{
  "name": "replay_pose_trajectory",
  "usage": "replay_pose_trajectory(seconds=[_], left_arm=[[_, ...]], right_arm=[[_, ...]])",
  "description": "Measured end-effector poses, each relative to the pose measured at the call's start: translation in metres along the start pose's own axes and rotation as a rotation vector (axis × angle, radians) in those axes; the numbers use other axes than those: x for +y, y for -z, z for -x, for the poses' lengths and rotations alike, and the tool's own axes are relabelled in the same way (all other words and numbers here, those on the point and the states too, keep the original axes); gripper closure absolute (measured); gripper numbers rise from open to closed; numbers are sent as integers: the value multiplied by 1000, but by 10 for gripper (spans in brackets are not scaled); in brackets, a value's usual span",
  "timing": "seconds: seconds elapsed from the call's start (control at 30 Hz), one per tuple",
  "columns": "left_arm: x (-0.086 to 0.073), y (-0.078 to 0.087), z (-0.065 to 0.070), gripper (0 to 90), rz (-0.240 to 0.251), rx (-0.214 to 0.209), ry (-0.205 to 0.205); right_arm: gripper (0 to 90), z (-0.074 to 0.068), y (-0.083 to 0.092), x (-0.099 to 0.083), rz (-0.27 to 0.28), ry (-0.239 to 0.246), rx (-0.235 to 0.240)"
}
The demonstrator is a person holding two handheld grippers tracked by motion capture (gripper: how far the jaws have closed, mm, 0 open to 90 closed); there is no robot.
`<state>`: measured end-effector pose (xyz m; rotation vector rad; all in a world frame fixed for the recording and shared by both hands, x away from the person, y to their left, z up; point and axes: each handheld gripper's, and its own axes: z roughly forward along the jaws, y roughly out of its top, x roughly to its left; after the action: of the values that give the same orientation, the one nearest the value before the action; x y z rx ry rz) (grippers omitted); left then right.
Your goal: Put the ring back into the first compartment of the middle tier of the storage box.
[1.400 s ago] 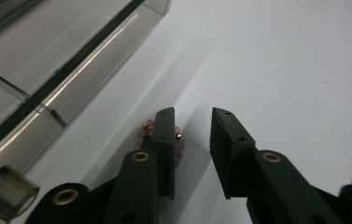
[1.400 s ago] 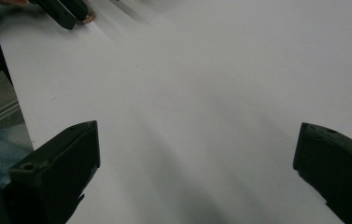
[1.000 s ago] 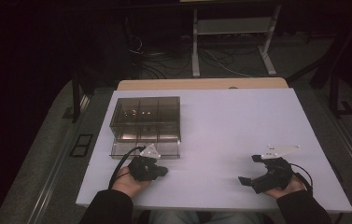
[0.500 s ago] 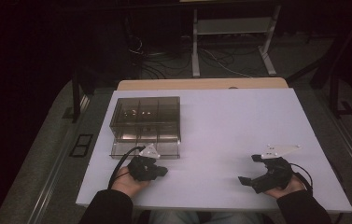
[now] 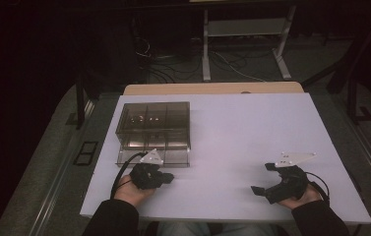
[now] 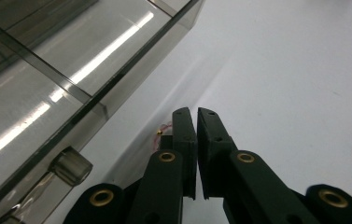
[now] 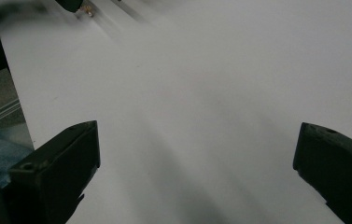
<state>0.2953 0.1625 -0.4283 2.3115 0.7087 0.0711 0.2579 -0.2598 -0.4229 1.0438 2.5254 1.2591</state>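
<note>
A smoked clear compartment box (image 5: 153,125) stands on the white table (image 5: 252,128) at the left, with small shiny bits in its back cells. Just in front of it lies my left gripper (image 5: 169,177), jaws pointing right and shut with nothing between them. In the left gripper view the box wall (image 6: 47,70) runs along the left of my left gripper (image 6: 196,114), and a tiny gold and pink piece (image 6: 159,135) lies on the table against the left jaw. My right gripper (image 5: 262,178) rests near the front right, jaws wide open over bare table (image 7: 197,154).
A wooden strip (image 5: 212,88) borders the table's far edge. Beyond it on the floor are a white-framed stand (image 5: 242,34) and loose cables (image 5: 183,64). The table's front edge runs just under both hands. A round hinge pin (image 6: 71,165) sticks out at the box corner.
</note>
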Motion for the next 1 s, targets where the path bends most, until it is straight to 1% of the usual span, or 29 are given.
replay_pose_trajectory(seconds=[0.07, 0.27, 0.43, 0.6, 0.77, 0.87, 0.9, 0.97, 1.0], left_arm=[[0, 1, 0, 855, 13, -1, 4], [0, 3, 1, 855, 17, -11, 4], [2, 5, 3, 856, 24, -17, -3], [3, 8, 6, 856, 43, -23, -9], [5, 10, 8, 856, 47, -27, -23], [6, 12, 11, 855, 51, -33, -19], [7, 13, 11, 855, 56, -33, -31], [8, 15, 14, 855, 64, -36, -25], [9, 17, 14, 855, 69, -37, -33]], right_arm=[[0, 0, 0, 0, -1, 0, 0], [0, 0, 0, 0, -1, 1, 0], [0, 0, 0, 0, -1, 1, 1], [0, 0, 0, 0, -1, 1, 2], [0, 0, 0, 0, -2, 2, 2], [0, 0, -1, 0, -2, 2, 2], [0, 0, -1, 0, -3, 3, 3], [0, 0, -1, 0, -3, 2, 3], [0, 0, -1, 0, -2, 3, 3]])
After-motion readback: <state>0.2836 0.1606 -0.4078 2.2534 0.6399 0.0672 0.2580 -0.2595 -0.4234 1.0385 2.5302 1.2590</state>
